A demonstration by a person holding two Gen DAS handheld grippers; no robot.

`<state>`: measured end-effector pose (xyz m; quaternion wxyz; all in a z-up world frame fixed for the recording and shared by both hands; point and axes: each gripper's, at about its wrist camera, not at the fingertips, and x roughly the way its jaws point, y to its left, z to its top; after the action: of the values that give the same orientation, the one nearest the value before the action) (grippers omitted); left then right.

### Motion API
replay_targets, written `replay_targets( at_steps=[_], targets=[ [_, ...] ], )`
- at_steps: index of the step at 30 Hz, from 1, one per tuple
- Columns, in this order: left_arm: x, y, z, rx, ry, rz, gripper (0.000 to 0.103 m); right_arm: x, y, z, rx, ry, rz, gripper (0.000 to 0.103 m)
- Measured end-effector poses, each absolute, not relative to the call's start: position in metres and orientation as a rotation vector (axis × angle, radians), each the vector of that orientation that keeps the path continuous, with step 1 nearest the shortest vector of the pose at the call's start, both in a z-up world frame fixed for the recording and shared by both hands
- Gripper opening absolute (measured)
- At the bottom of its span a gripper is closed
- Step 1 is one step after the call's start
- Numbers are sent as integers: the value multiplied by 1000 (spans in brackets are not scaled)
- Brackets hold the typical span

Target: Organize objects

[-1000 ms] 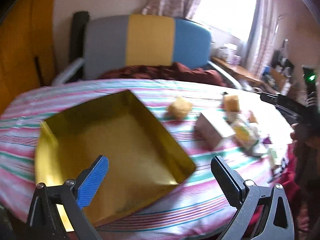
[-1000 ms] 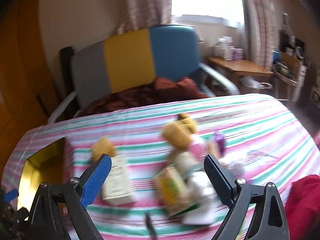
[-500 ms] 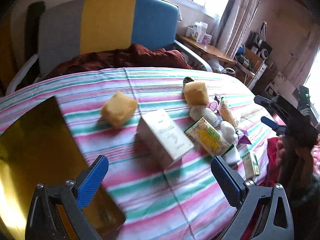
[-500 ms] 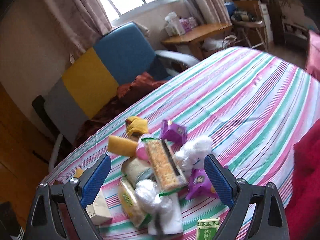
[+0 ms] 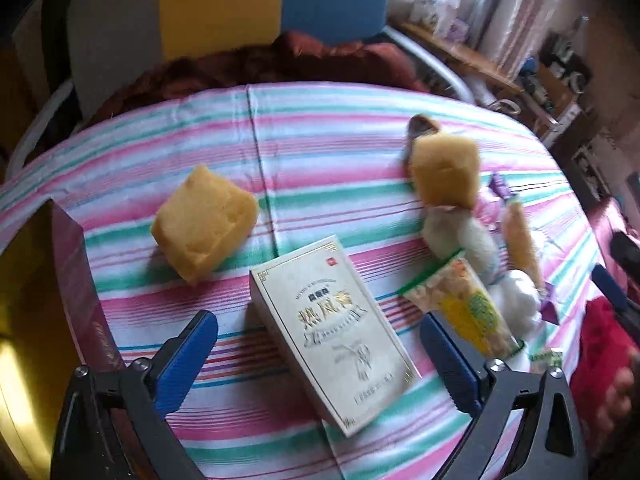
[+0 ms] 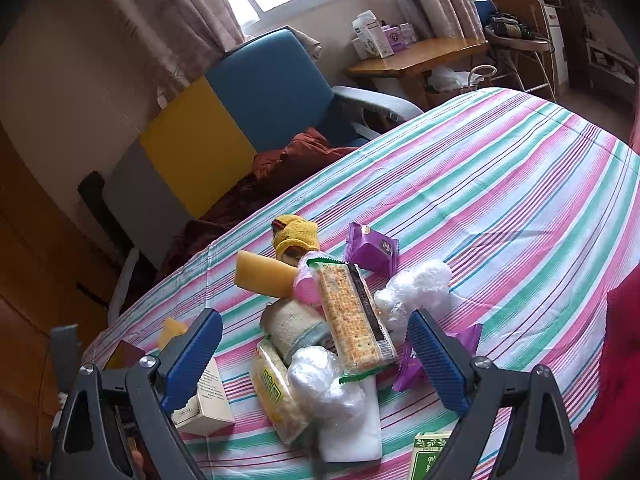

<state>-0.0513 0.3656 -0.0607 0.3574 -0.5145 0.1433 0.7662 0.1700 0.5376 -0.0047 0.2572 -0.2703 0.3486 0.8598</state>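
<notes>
The left gripper [image 5: 318, 350] points steeply down over the striped pink, green and white tablecloth [image 5: 320, 140]. Its jaws stand wide and are closing at this moment; the white rectangular cardboard box with gold lettering [image 5: 334, 330] lies flat between the blue pads [image 5: 188, 356], which do not touch it. Nothing is grasped.

Just far-left of the box lies a yellow sponge block [image 5: 204, 228], apart from it. At the left edge stands the maroon wall of a gold-lined open box [image 5: 76, 280]. To the right of the white box is a heap of goods: a second yellow sponge block [image 5: 446, 172] at its far end, and a clear packet with yellow and green print [image 5: 468, 312] touching the near right of the heap.

The right gripper [image 6: 314, 354] is released, jaws wide, holding nothing, over the same heap. Beneath it lie a long cracker packet [image 6: 352, 316], a rolled white cloth [image 6: 294, 330], crumpled clear plastic [image 6: 414, 290] and a purple snack wrapper [image 6: 372, 252]. A green-printed small carton [image 6: 430, 452] sits at the near edge.

Beyond the table stands a grey, yellow and blue armchair [image 6: 224, 128] with dark red fabric [image 6: 300, 156] on the seat.
</notes>
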Motion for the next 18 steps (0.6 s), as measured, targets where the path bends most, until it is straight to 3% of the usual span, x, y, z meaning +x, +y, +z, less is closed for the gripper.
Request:
replay_targets(
  at_steps=[4, 5, 9, 12, 18],
  targets=[
    [-57, 370, -75, -1399, 356, 1972, 85, 168, 537, -5, -745, 930, 2336, 96],
    [-58, 370, -77, -1404, 329, 1947, 74, 168, 537, -5, -750, 926, 2339, 96],
    [-53, 360, -75, -1361, 281, 1922, 59, 161, 530, -5, -785, 879, 2366, 96],
    [-48, 346, -67, -1313, 261, 1919, 53, 152, 520, -4, -828, 805, 2406, 93],
    [-39, 311, -48, -1226, 214, 1919, 53, 116, 472, -8, -1027, 515, 2540, 79]
  ],
)
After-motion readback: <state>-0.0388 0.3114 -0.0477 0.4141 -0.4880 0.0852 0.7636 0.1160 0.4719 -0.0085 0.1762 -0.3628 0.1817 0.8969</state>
